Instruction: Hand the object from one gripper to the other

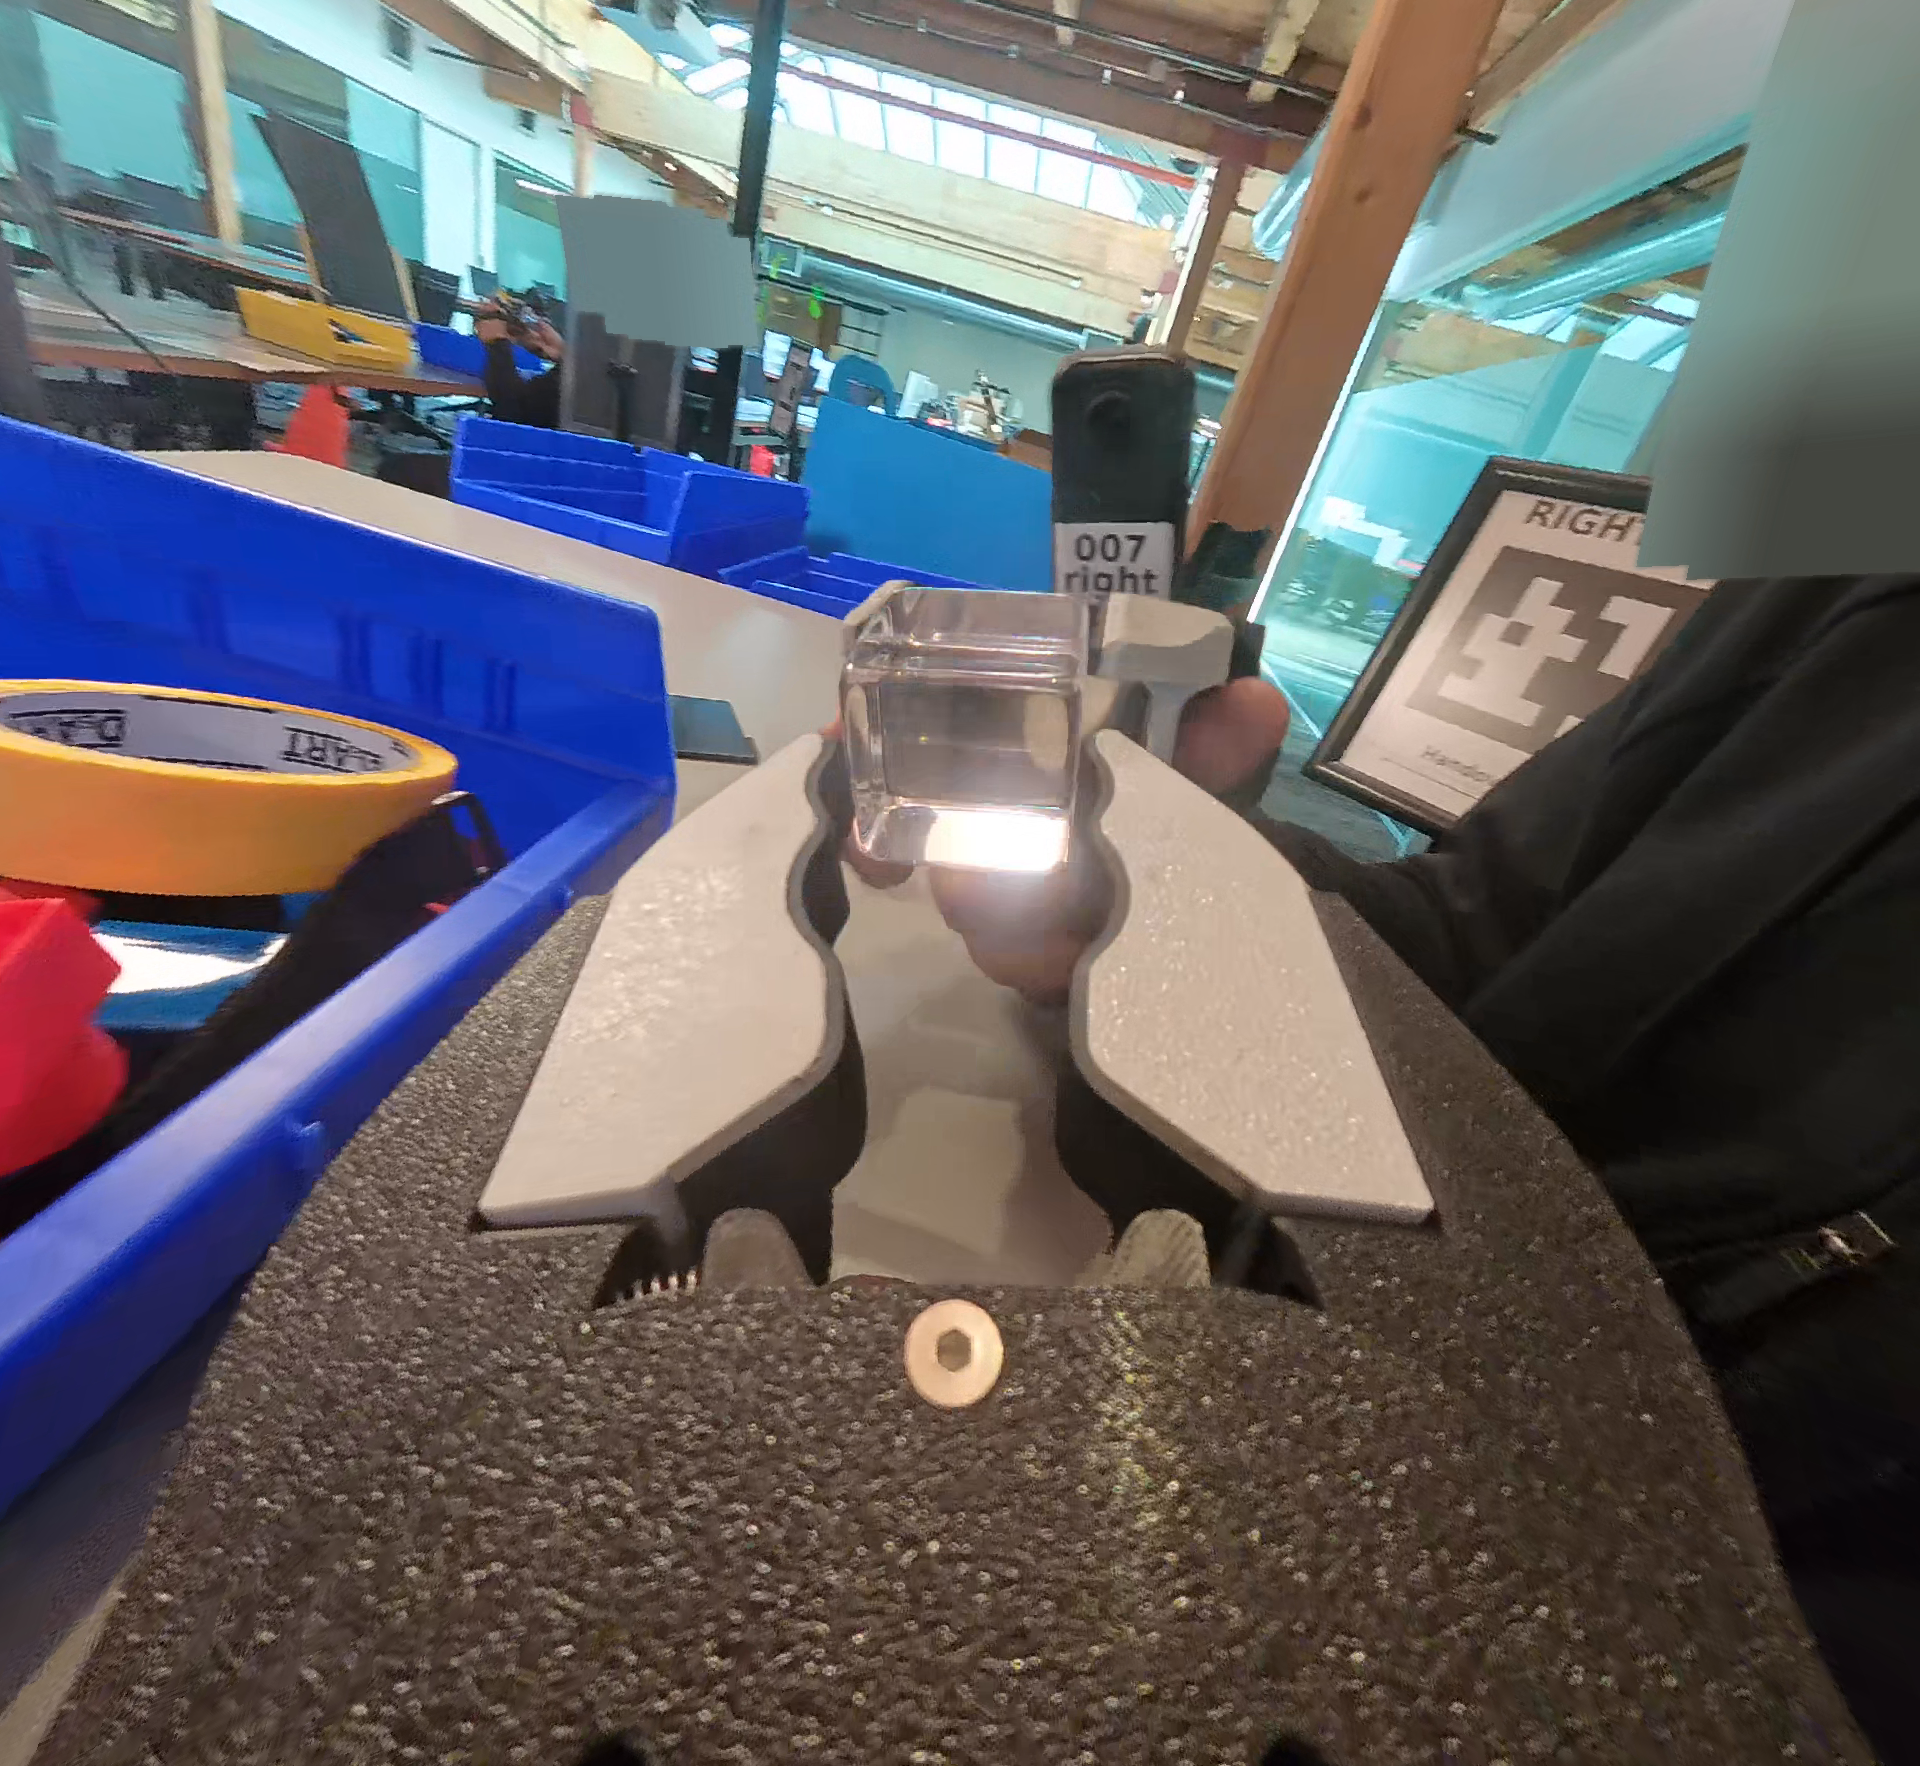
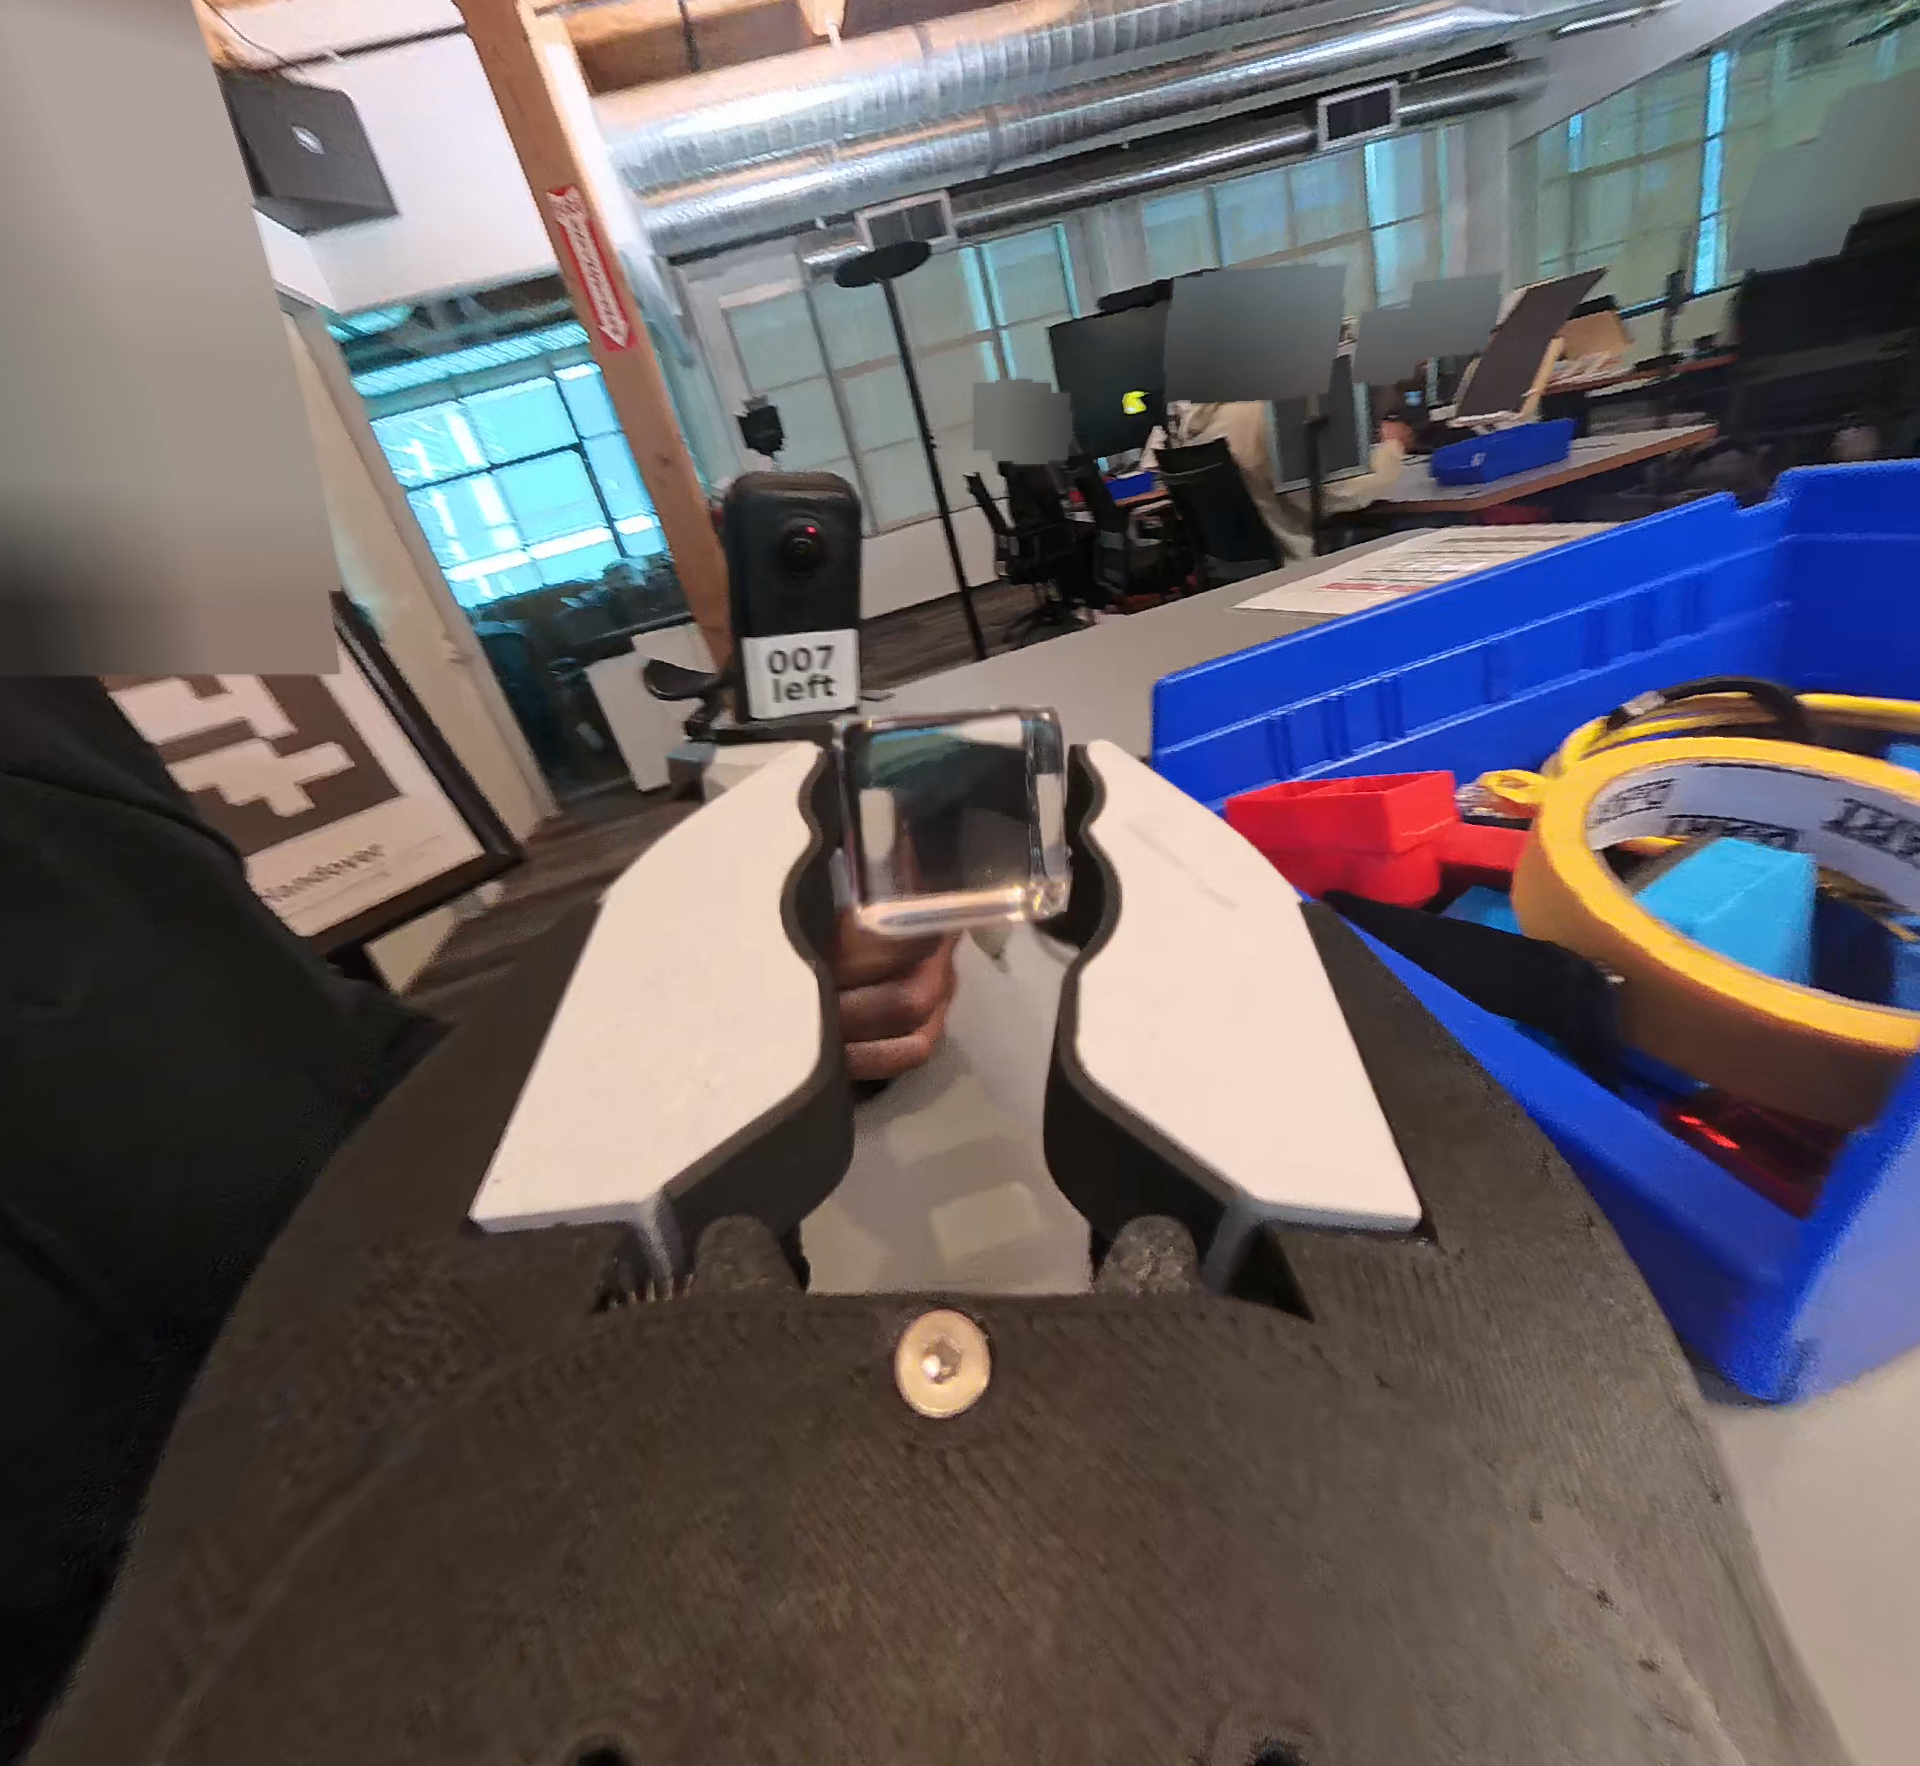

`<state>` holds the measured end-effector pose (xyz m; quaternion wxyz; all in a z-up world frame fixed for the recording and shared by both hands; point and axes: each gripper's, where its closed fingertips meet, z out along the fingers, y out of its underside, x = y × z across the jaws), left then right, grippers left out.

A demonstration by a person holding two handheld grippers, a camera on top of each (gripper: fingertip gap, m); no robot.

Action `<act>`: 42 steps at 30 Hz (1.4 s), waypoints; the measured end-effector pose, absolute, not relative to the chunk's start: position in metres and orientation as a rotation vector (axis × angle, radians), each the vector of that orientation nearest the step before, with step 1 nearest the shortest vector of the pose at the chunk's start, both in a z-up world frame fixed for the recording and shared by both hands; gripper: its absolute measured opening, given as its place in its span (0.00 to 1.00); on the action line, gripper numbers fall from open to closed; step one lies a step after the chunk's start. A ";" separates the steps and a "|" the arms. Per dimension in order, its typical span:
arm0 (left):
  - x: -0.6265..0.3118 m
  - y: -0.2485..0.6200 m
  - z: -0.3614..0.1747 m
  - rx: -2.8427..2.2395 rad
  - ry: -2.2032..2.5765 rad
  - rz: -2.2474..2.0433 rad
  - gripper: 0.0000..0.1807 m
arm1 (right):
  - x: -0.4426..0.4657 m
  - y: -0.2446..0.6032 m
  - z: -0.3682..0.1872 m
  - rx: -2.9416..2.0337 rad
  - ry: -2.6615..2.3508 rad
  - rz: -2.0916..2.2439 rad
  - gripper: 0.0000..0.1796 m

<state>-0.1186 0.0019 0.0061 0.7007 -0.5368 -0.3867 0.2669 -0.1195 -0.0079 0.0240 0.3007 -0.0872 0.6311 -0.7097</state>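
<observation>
A clear cube (image 1: pixel 961 729) is held in the air between both grippers, which face each other. My left gripper (image 1: pixel 956 771) has its grey fingertips pressed against the cube's near sides. The right gripper's fingers (image 1: pixel 1164 651) flank the cube's far end, below its black camera (image 1: pixel 1122 449). In the right wrist view the cube (image 2: pixel 951 823) sits squeezed between my right gripper's (image 2: pixel 951 781) tips. The left gripper's black camera (image 2: pixel 795 563) stands just behind it, and a hand (image 2: pixel 894 999) shows under the cube.
A blue bin (image 1: pixel 343 636) holding a yellow tape roll (image 1: pixel 208 791) and a red piece (image 1: pixel 52 1020) sits on the grey table (image 1: pixel 727 615); it also shows in the right wrist view (image 2: pixel 1455 677). A framed marker board (image 1: pixel 1527 667) and a person's dark sleeve (image 1: pixel 1714 885) are close by.
</observation>
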 end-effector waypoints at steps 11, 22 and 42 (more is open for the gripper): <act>-0.119 -0.027 0.012 -0.981 -0.937 0.526 0.23 | -0.133 -0.015 0.019 -0.608 2.084 -2.480 0.32; -0.115 0.004 0.009 -1.047 -0.858 0.331 0.23 | -0.118 -0.015 0.016 -1.087 2.170 -2.808 0.34; -0.111 -0.001 0.017 -1.173 -0.788 0.737 0.36 | -0.112 -0.014 0.003 -0.557 1.991 -2.104 0.32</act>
